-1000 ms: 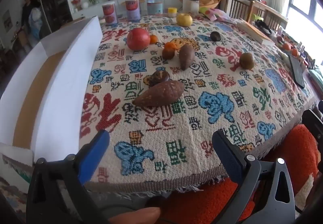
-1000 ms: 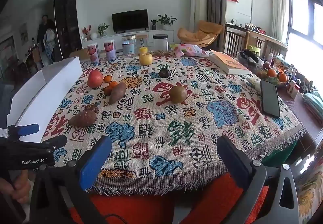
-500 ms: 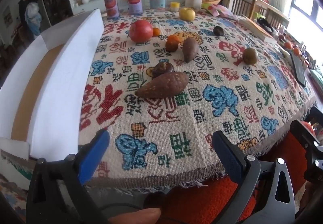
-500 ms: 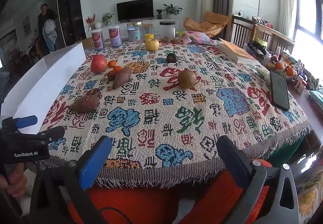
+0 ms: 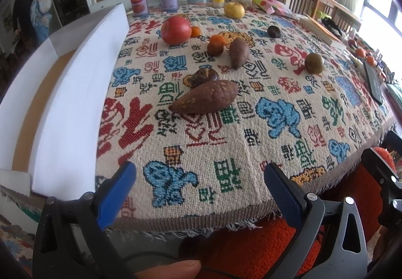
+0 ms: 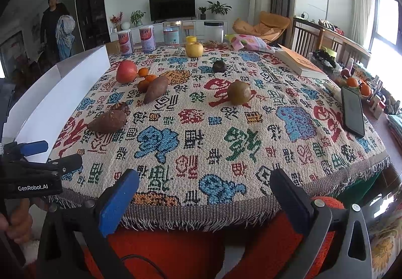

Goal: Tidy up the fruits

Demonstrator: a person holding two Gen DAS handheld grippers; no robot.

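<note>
Fruit lies spread on a patterned tablecloth [image 5: 226, 153]. Nearest is a large sweet potato [image 5: 204, 100], with a dark brown fruit [image 5: 203, 75] behind it. Farther back are a second sweet potato [image 5: 238, 52], a red pomegranate [image 5: 176, 30], small oranges [image 5: 217, 40], a yellow apple [image 5: 234, 10], a dark small fruit [image 5: 273, 31] and a brown-green round fruit [image 5: 314, 63]. My left gripper [image 5: 198, 186] is open over the table's near edge, empty. My right gripper [image 6: 203, 191] is open and empty too, at the near edge; the round fruit [image 6: 239, 92] lies ahead of it.
An open white box [image 5: 62, 93] stands along the table's left side. Cans and jars [image 5: 167, 0] line the far edge. A book [image 6: 301, 64] and a black phone [image 6: 353, 112] lie at the right. A person [image 6: 54, 25] stands far left. An orange seat [image 6: 176, 248] is below.
Both grippers have moved forward and slightly up toward the table, so the fruit looks nearer. Both stay open; no fruit has moved.
</note>
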